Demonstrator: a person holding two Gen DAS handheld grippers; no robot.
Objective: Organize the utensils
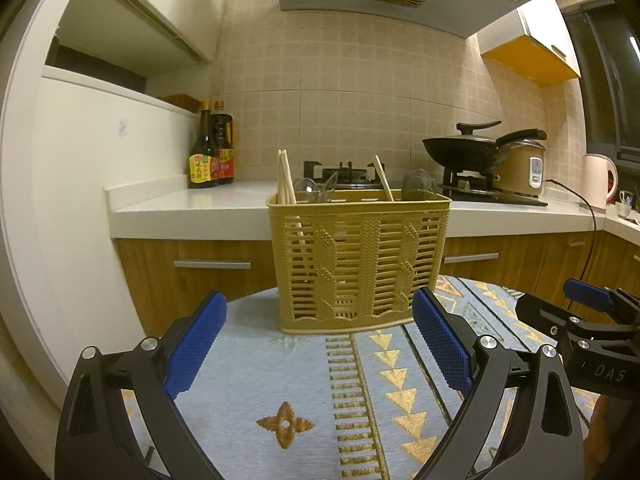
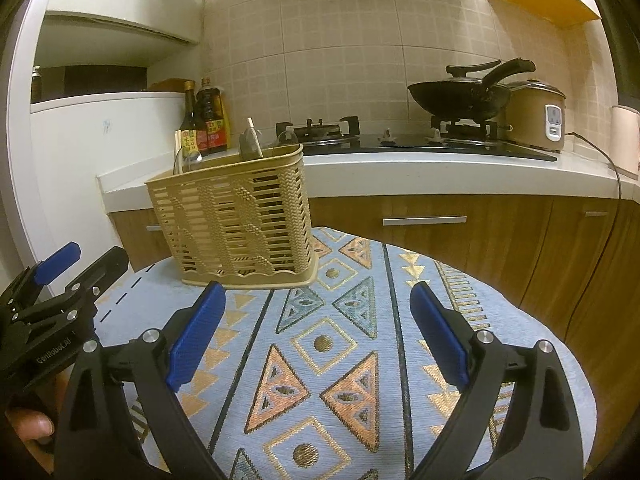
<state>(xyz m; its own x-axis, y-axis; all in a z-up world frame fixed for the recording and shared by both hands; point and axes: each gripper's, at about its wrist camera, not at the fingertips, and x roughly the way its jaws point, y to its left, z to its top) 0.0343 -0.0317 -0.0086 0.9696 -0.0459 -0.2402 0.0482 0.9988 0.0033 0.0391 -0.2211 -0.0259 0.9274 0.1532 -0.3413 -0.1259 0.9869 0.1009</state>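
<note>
A tan slatted utensil basket (image 1: 358, 260) stands on a round table with a blue patterned cloth (image 1: 280, 380). It holds wooden chopsticks (image 1: 285, 178), a single chopstick (image 1: 383, 178), clear spoons (image 1: 316, 191) and a grey utensil (image 1: 418, 185). My left gripper (image 1: 320, 344) is open and empty, just in front of the basket. My right gripper (image 2: 318, 336) is open and empty, to the right of the basket (image 2: 236, 220). It also shows at the right of the left wrist view (image 1: 580, 312).
Behind the table runs a kitchen counter (image 1: 208, 204) with two sauce bottles (image 1: 210, 148), a gas stove (image 1: 348, 174), a black wok (image 1: 468, 148), a rice cooker (image 1: 524, 168) and a kettle (image 1: 598, 180). Wooden drawers (image 1: 212, 268) sit below.
</note>
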